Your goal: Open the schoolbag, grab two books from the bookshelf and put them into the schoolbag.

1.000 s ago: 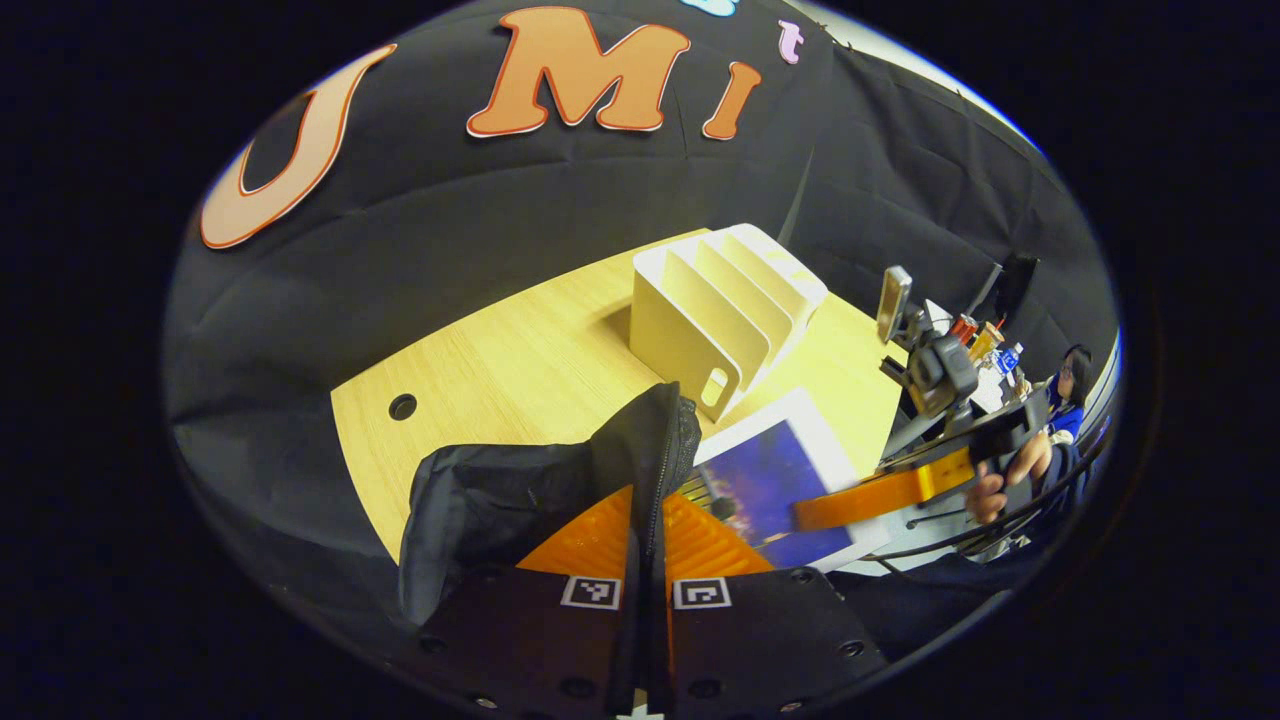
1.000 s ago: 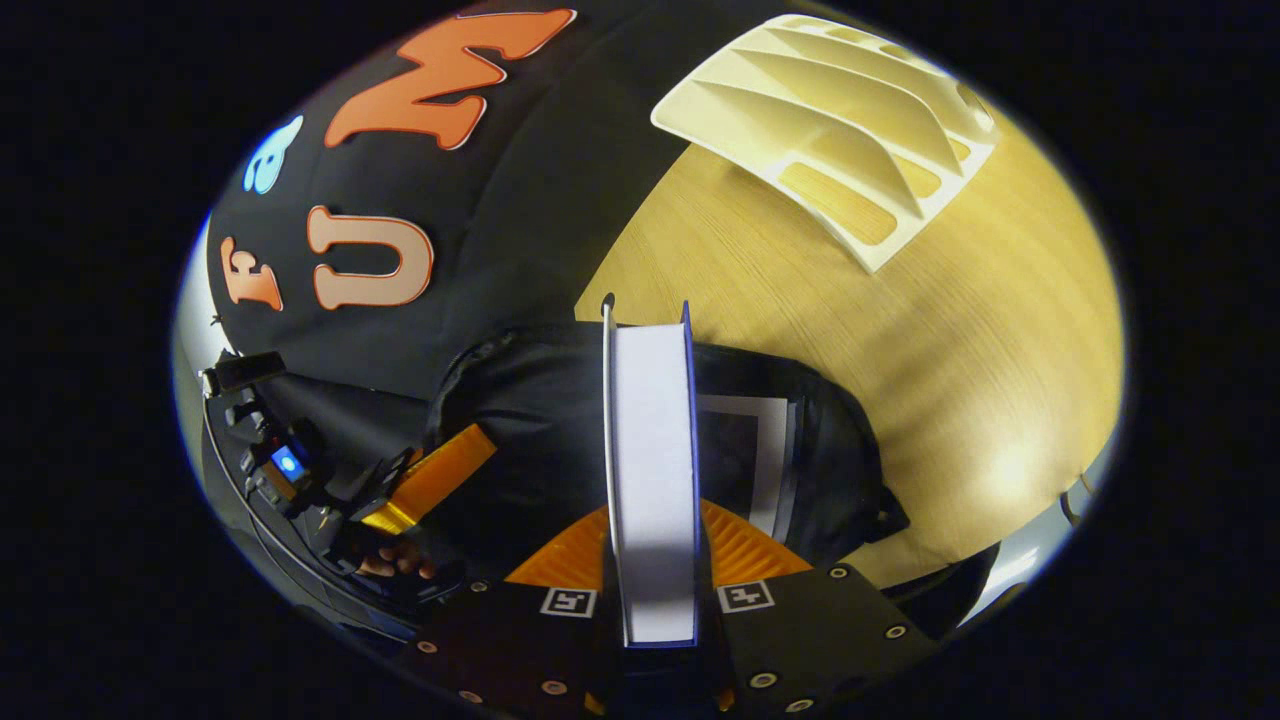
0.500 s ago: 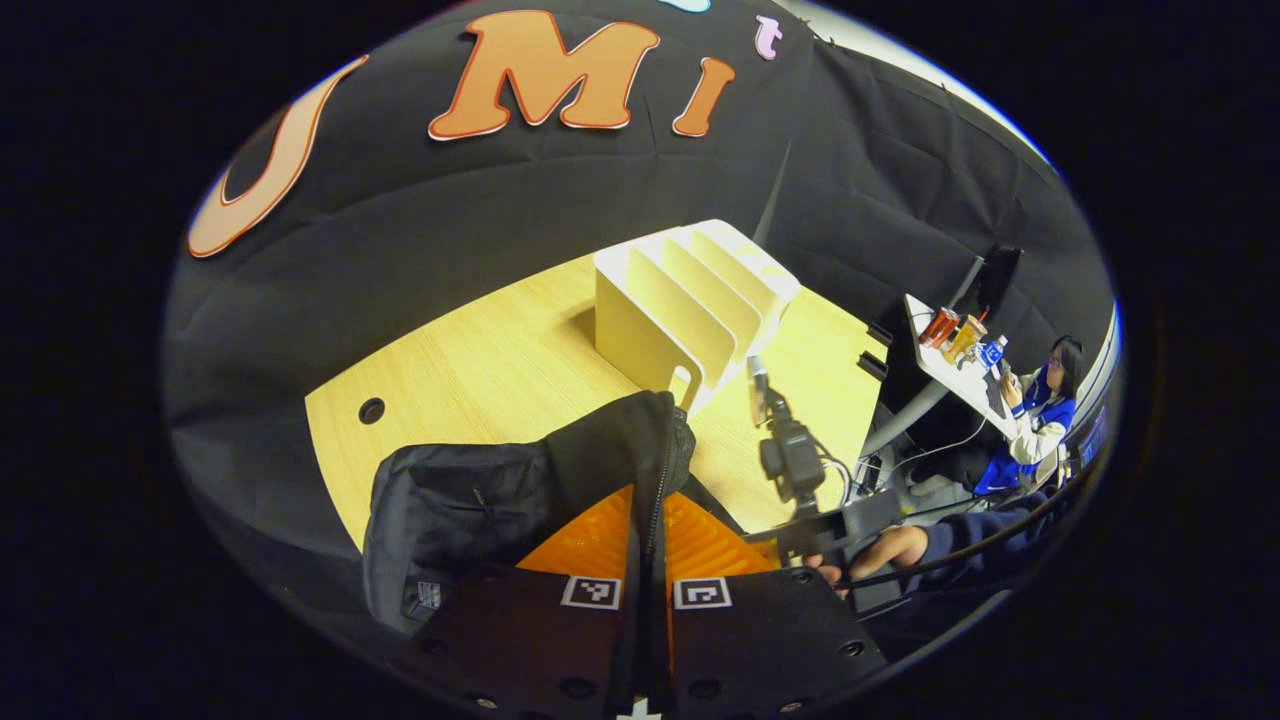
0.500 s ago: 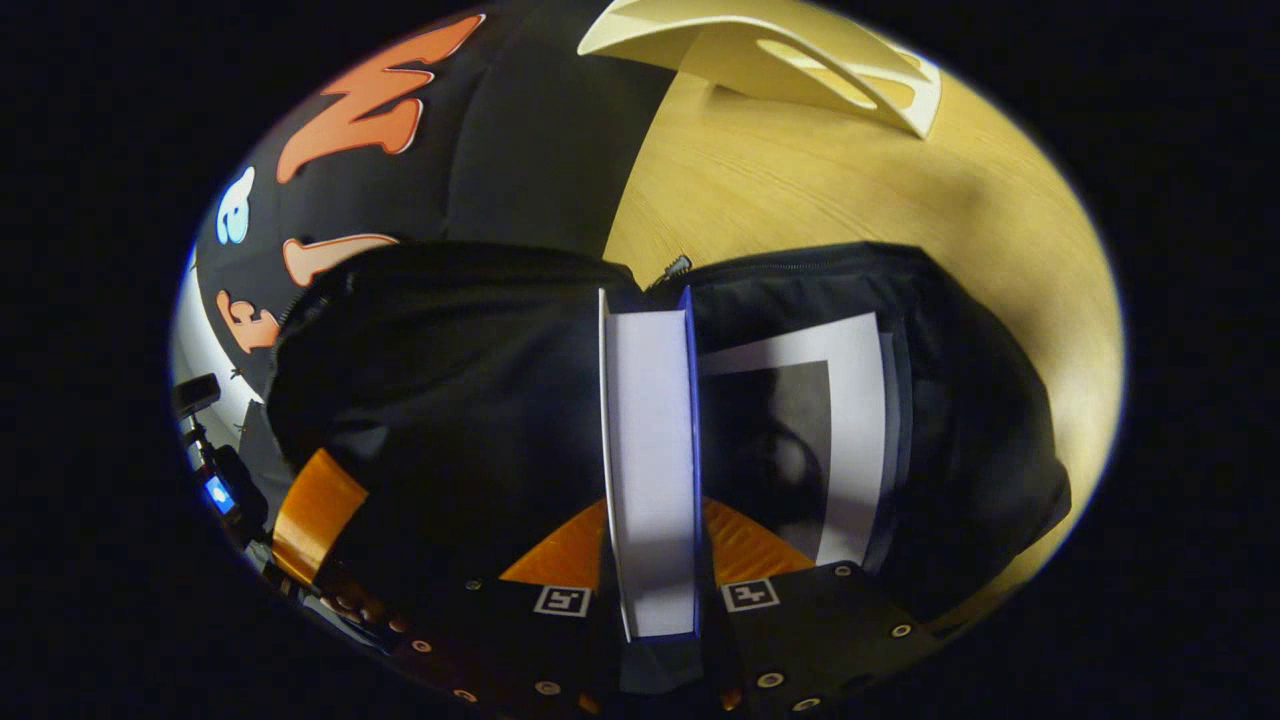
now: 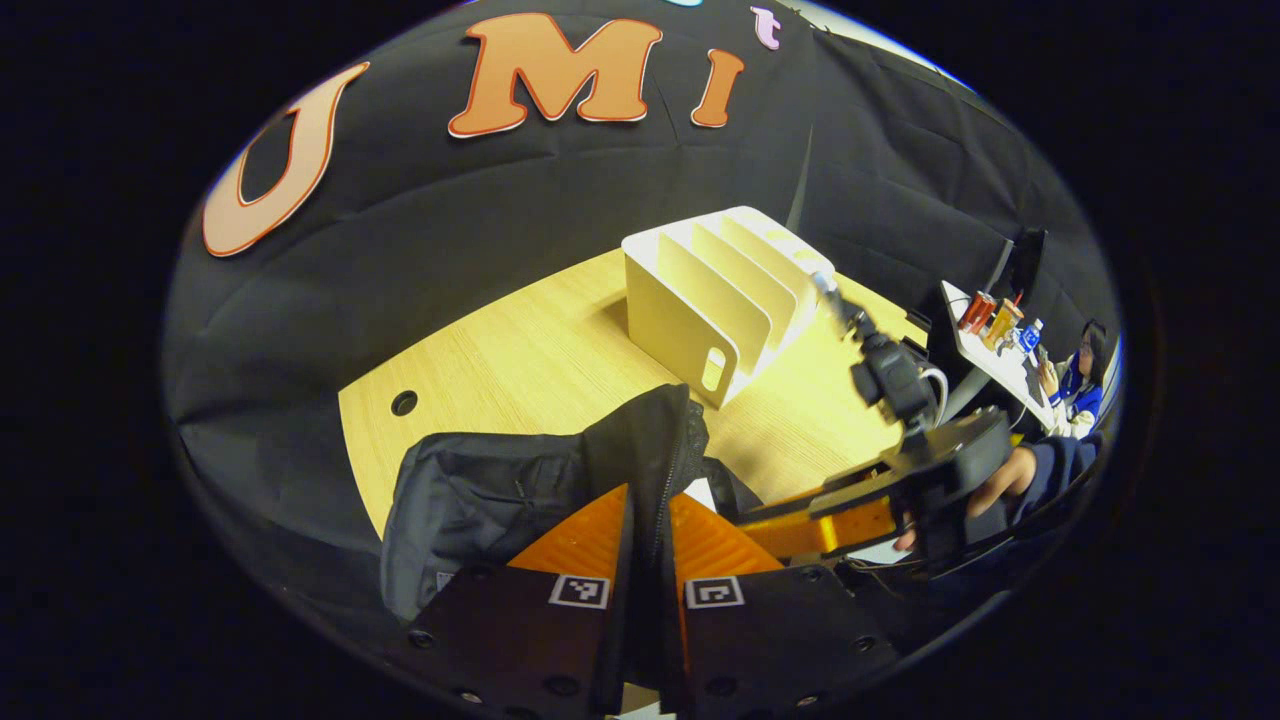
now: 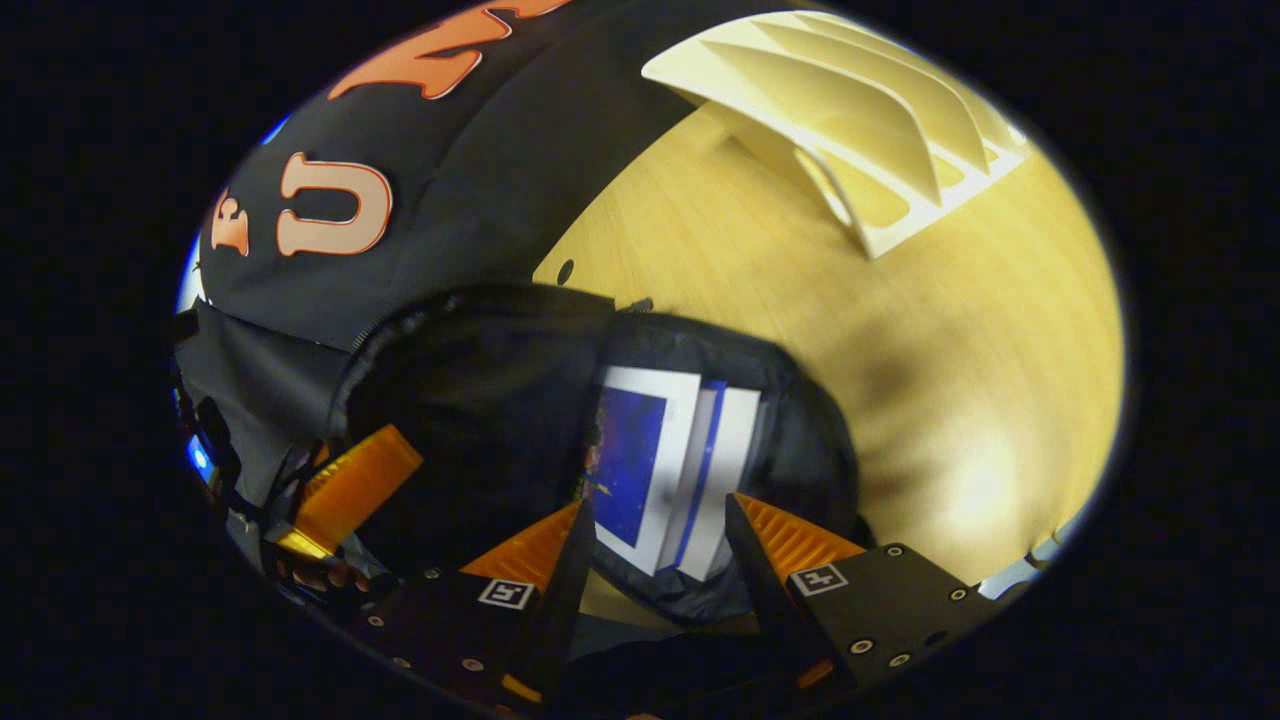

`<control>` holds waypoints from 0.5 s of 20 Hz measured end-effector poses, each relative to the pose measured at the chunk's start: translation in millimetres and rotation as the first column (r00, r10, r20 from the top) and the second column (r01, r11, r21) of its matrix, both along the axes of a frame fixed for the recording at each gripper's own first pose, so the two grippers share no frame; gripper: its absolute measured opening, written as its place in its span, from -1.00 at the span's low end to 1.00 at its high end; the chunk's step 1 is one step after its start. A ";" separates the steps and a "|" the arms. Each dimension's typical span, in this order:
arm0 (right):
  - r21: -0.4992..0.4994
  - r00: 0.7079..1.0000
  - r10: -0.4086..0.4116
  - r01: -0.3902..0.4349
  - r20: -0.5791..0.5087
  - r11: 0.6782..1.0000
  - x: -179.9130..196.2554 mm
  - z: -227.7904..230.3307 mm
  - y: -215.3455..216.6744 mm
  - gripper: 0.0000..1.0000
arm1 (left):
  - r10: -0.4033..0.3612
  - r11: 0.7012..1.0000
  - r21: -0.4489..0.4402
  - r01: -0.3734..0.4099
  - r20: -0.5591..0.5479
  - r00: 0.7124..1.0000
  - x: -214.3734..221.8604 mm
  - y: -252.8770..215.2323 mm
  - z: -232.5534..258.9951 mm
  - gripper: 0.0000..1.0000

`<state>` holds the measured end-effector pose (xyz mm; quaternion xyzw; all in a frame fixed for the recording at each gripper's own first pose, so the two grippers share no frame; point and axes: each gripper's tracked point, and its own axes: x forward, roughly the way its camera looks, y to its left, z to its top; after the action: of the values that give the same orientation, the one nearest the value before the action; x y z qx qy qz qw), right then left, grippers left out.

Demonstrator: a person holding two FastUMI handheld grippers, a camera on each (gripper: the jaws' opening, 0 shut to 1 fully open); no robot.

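Observation:
The black schoolbag [image 5: 480,490] lies open on the wooden table [image 5: 520,360]. My left gripper [image 5: 650,495] is shut on its zipper flap and holds it up. In the right gripper view, two books rest side by side in the bag's mouth: one with a blue cover and white border [image 6: 630,465], and a second [image 6: 725,465] to its right. My right gripper [image 6: 657,505] hangs open just in front of them, with nothing between its fingers. The cream bookshelf [image 6: 860,130] stands with bare slots. The right gripper [image 5: 770,520] hovers beside the bag; the left gripper [image 6: 345,485] holds the flap at the left.
A cable hole [image 5: 404,403] sits near the table's left edge. Beyond the table's right end, a person [image 5: 1075,385] sits at a small side table with cans and a bottle [image 5: 990,320]. The black cloth wall runs close behind the bookshelf [image 5: 710,290].
My right gripper has let go of the book, which now lies in the bag beside the first one, and has opened and drawn back. The left gripper keeps its hold on the flap.

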<state>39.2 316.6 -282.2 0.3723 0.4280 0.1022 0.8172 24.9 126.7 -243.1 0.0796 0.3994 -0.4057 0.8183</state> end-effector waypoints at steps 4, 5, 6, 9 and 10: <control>-0.176 0.995 -0.044 0.060 0.092 0.983 -5.2 19.5 -90.3 0.83 | 0.026 0.999 0.047 -0.028 0.027 0.999 -16.9 -37.2 -4.6 -0.20; -0.201 0.991 -0.057 0.080 0.117 0.976 -5.5 28.1 -111.4 0.88 | 0.040 0.998 0.052 -0.041 0.024 0.999 -21.9 -47.8 -3.8 -0.06; -0.226 0.988 -0.067 0.098 0.143 0.969 -5.7 37.1 -131.6 0.89 | 0.055 0.997 0.049 -0.056 0.032 0.998 -23.5 -60.4 -1.5 0.00; -0.302 0.968 -0.092 0.162 0.232 0.940 -1.5 65.9 -190.8 0.94 | 0.122 0.992 -0.003 -0.122 0.076 0.990 -22.0 -98.7 21.5 0.53; -0.327 0.959 -0.098 0.186 0.267 0.927 0.0 75.8 -209.2 0.93 | 0.151 0.988 -0.020 -0.150 0.101 0.983 -18.5 -111.6 32.0 0.60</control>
<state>39.3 107.4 -206.4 0.2363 0.3063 0.0102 0.9221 6.3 15.1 -211.1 0.0649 0.3592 -0.3404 0.8665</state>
